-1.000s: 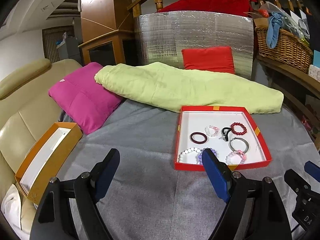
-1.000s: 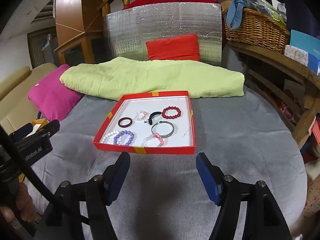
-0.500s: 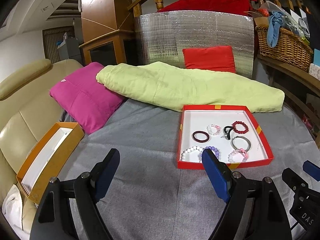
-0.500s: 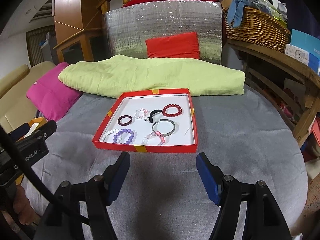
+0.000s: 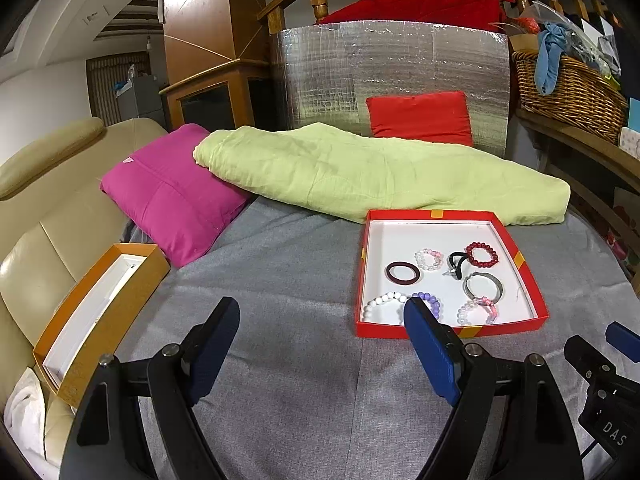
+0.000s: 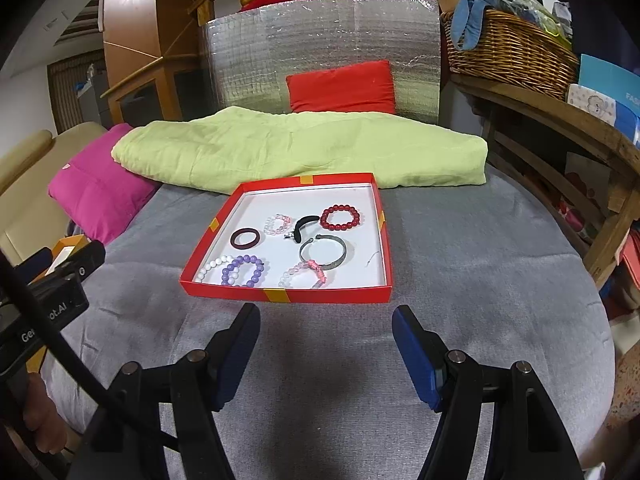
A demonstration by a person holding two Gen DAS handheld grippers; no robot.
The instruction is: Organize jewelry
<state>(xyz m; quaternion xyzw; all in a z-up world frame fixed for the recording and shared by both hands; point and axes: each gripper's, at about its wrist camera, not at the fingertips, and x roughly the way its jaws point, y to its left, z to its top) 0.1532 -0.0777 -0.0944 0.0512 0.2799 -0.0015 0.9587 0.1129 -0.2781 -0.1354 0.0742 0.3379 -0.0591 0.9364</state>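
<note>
A red tray with a white floor lies on the grey cloth and holds several bracelets: a red bead one, a dark ring, a purple bead one, a silver cuff. The tray also shows in the left wrist view. An orange box with a white lining sits at the left on the sofa edge. My left gripper is open and empty, short of the tray and to its left. My right gripper is open and empty, just in front of the tray.
A green folded blanket, a pink cushion and a red cushion lie behind the tray. A foil panel stands at the back. A wicker basket sits on a wooden shelf at the right. A beige sofa is at the left.
Both grippers have drawn slightly closer to the tray; it sits a little lower in both views. Both stay open. Nothing was taken hold of.
</note>
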